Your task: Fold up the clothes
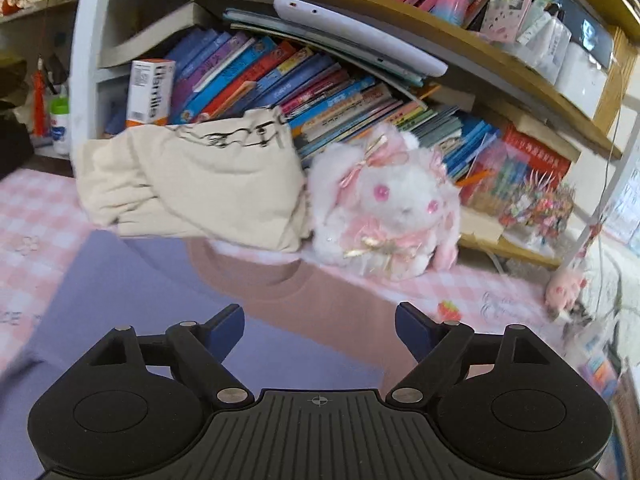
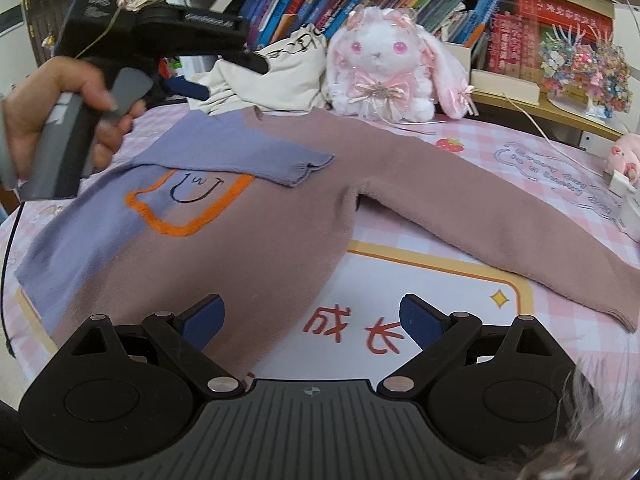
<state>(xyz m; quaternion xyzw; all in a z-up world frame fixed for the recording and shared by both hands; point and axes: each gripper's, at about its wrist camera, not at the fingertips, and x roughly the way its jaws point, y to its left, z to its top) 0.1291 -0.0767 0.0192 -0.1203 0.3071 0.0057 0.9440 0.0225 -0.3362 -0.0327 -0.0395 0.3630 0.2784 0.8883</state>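
Both tools gaping, empty; purple-and-brown sweater flat, purple sleeve folded across.

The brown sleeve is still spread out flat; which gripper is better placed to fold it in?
Probably the right gripper: open, with the brown sleeve stretching out on its side. The left gripper, also open, hangs over the sweater's purple half by the collar.

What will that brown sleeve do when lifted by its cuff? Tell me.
The brown sleeve probably drapes limp: it lies flat, soft knit. It looks fuzzy, so likely grippy. Lifted, it may drag the sweater, being attached at the shoulder.
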